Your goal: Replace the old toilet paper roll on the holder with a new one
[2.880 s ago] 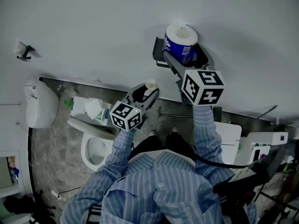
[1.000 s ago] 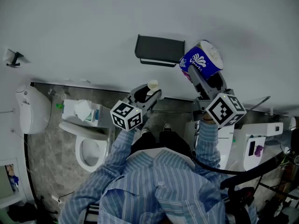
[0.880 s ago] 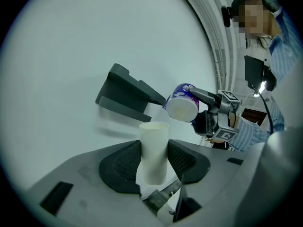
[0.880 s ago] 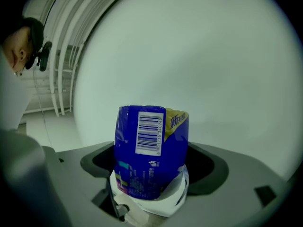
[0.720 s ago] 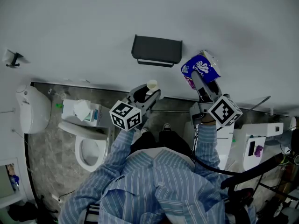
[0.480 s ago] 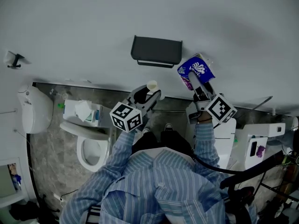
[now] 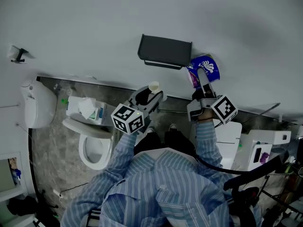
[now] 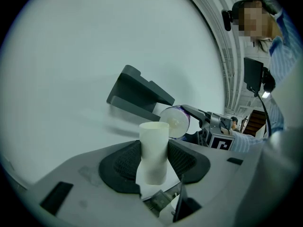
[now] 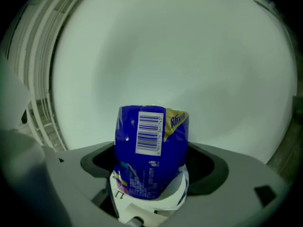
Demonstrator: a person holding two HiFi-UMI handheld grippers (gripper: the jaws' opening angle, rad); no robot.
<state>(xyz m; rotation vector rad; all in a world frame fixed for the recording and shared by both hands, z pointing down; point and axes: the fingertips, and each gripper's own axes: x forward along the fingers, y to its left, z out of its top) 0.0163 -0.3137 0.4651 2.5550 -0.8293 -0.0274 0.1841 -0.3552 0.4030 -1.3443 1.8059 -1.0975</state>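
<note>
A dark grey paper holder (image 7: pixel 164 51) hangs on the white wall with no roll showing on it; it also appears in the left gripper view as the holder (image 8: pixel 139 96). My right gripper (image 7: pixel 203 82) is shut on the new roll (image 7: pixel 204 69) in its blue wrapper, just right of and below the holder. The wrapped roll (image 9: pixel 150 152) fills the right gripper (image 9: pixel 150 174). My left gripper (image 7: pixel 150 94) is shut on the empty cardboard tube (image 7: pixel 153 86), below the holder. That tube (image 8: pixel 154 150) stands upright between the left gripper (image 8: pixel 154 163) pads.
Below lie a toilet (image 7: pixel 94 148) with a tissue pack (image 7: pixel 87 109) on its tank, a white bin (image 7: pixel 39 103) at the left, and white fixtures (image 7: pixel 265 143) at the right. A small hook (image 7: pixel 16 54) sits on the wall at the far left.
My right gripper has come down with the new roll and rolled over, from above and right of the holder to its lower right. The left gripper and tube have stayed put.
</note>
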